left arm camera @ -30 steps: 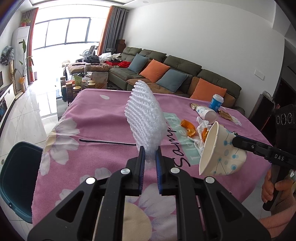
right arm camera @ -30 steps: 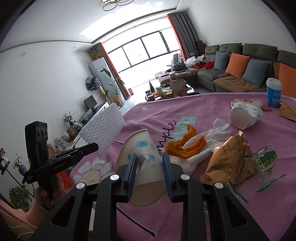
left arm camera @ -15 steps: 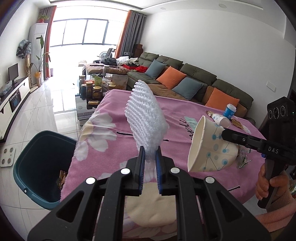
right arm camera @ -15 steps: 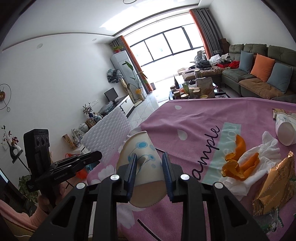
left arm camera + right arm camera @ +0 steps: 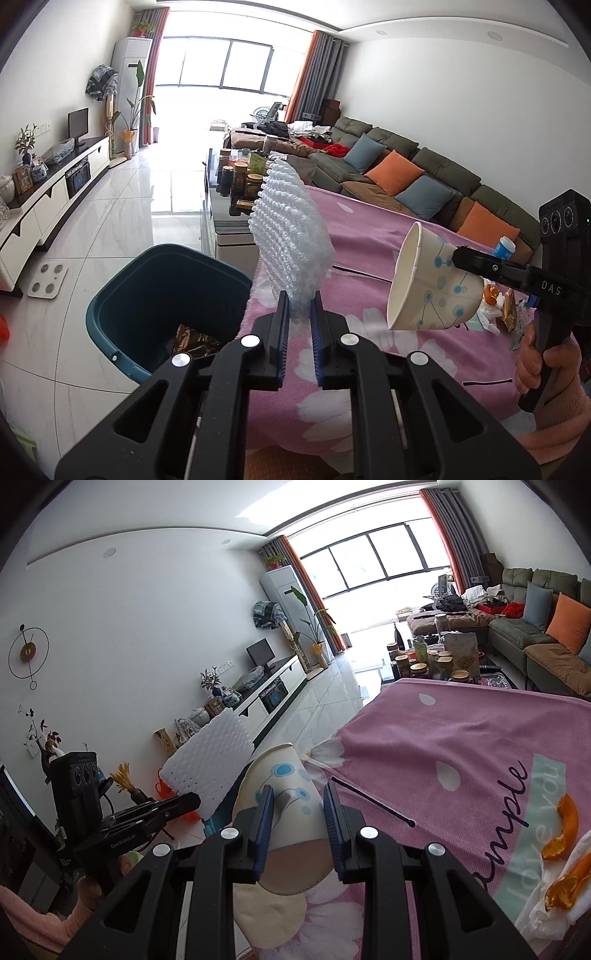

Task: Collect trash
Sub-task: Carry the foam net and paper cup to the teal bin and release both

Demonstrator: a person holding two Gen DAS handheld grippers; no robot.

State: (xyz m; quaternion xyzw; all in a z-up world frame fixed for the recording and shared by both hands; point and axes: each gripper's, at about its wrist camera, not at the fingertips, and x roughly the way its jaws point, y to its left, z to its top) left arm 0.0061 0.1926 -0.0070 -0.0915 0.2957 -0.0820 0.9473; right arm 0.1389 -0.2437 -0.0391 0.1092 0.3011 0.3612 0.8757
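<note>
Item 1, white foam sheet (image 5: 291, 236): bumpy packing foam, standing upright, its lower edge being pinched between the blue pads of the left tongs (image 5: 298, 310), which are closing narrowly on it. It is hanging in the air over the table's near corner, just beside the bin. In the right wrist view the same sheet (image 5: 208, 766) is showing at left, projecting from the left tongs' tip.

Item 2, paper cup (image 5: 282, 794): cream with blue dot-and-line print, lying sideways and squashed between the pads of the right tongs (image 5: 298, 829), which are gripping it across its body at a moderate gap. In the left wrist view the cup (image 5: 430, 286) is pointing its open mouth left, held above the table edge by the right tongs (image 5: 480, 264).

Item 3, trash bin (image 5: 147, 284): dark teal, standing on the tiled floor against the table's corner, with a crumpled gold wrapper (image 5: 192, 339) lying inside.

Item 4, table (image 5: 461, 731): carrying a pink flowered cloth. Orange peels (image 5: 561, 830) are resting on a white tissue (image 5: 546, 897) at the right edge; a thin black stick (image 5: 371, 801) is lying on the cloth near the cup. A blue-and-white cup (image 5: 504, 247) is standing at the far side.

Item 5, background: green sofa (image 5: 424, 177) with orange and blue cushions.
</note>
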